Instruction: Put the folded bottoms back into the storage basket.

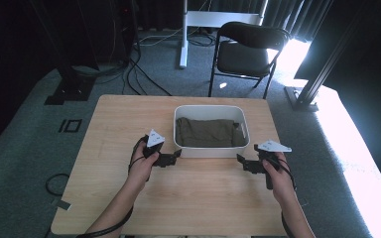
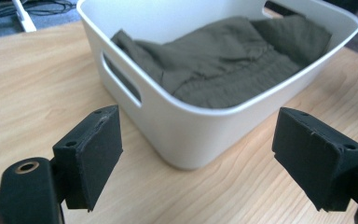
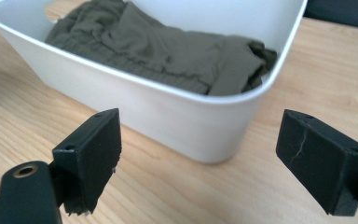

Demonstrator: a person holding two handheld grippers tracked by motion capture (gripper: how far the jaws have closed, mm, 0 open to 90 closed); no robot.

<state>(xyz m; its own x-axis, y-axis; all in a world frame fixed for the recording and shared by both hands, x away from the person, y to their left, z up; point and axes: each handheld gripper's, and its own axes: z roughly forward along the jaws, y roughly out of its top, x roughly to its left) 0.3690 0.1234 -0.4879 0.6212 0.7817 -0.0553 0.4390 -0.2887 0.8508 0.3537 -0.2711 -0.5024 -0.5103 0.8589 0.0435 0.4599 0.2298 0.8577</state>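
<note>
On the wooden table (image 1: 109, 148): we take the white plastic bin (image 1: 211, 111) as our landmark; it sits mid-table, toward the far edge.
Bin contents: a crumpled olive-green garment (image 1: 206, 132) lies inside, below the rim.
Left gripper (image 1: 174, 157): we hold it just beside the bin's near-left corner, jaws spread wide, gripping nothing.
Right gripper (image 1: 241, 161): we hold it near the bin's near-right corner, jaws likewise wide apart and empty.
Bin handles: a slot cutout (image 2: 121, 84) shows in the side wall.
Beyond the bin: a black folding chair (image 1: 245, 49) on grey carpet.
</note>
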